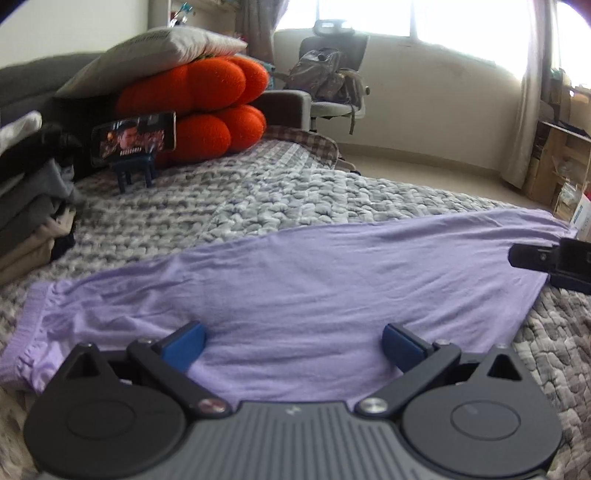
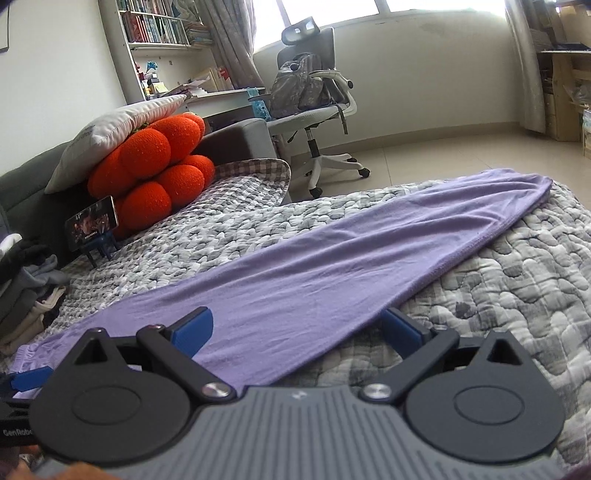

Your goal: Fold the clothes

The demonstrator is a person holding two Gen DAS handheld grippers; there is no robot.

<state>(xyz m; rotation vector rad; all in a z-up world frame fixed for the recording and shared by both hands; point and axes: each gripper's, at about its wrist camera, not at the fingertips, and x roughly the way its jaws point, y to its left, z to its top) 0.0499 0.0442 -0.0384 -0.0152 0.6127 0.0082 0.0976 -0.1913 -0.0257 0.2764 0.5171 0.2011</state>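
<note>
- A lilac garment [image 1: 295, 280] is seen spread long and flat across a grey pebble-patterned quilt [image 1: 258, 192] on the bed; its gathered cuff [image 1: 33, 332] lies at the left end.
- The left gripper [image 1: 293, 345] is held over the cloth's near edge, fingers [image 1: 184, 345] spread wide and released; nothing is grasped.
- The right gripper [image 2: 297, 330] is likewise released, fingers [image 2: 194, 328] parted, one over the cloth, one over the quilt.
- A phone [image 1: 135, 137] on a blue stand is shown playing video before orange cushions [image 1: 199, 110]; folded clothes [image 1: 29, 206] are stacked at left.
- A backpack [image 2: 299, 88] is carried in an office chair [image 2: 325, 122]; books [image 2: 155, 22] fill a shelf; "GenRobo" is partly legible at the right view's left edge.
</note>
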